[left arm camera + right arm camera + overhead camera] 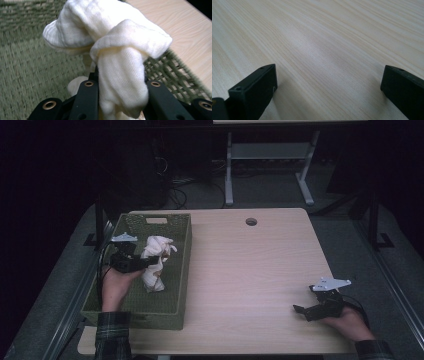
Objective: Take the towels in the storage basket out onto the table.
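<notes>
Pinching a soft, ribbed cream cloth (pixel 120 62) in the left tongs (pixel 145 263) above the woven green basket (pixel 182 265), right tongs (pixel 306 311) resting wide open, empty, over bare pale-wood worktop (pixel 250 270).

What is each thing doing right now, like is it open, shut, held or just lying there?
White cloth: bunched up, pinched and held over the basket.
Green basket: upright on the table, nothing else seen inside.
Left gripper: shut on the cloth.
Right gripper: open, holding nothing, low over the table.
</notes>
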A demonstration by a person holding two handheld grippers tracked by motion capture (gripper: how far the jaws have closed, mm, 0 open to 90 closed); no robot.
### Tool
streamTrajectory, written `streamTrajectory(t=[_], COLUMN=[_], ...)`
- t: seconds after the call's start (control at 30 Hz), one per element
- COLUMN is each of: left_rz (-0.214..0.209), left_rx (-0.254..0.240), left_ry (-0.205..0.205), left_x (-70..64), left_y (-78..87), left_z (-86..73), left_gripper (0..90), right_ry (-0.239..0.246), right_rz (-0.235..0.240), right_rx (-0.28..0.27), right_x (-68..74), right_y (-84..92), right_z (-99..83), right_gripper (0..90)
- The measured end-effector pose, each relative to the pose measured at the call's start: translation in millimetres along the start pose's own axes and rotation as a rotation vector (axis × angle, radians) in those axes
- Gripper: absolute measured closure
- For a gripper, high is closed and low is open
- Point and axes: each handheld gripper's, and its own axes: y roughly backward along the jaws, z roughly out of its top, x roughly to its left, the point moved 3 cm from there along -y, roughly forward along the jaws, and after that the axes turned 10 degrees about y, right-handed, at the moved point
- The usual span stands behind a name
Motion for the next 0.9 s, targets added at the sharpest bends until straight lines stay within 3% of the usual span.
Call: streamTrajectory(t=[0.53,0.9], left_rz=[-0.096,-0.174], left_rx=[-0.098,-0.153], left_ry=[-0.049,-0.108], left_x=[-30.1,-63.7], left_y=[15.8,23.5], left_z=[18.1,33.9], left_gripper=[73.1,73.2], right_ry=[0.002,0.001], right_rz=[0.000,0.000], right_rx=[0.003,0.002], right_x=[-0.1,-0.1], right_y=[0.2,0.2], right_z=[0.0,0.0], right_gripper=[0.1,0.1])
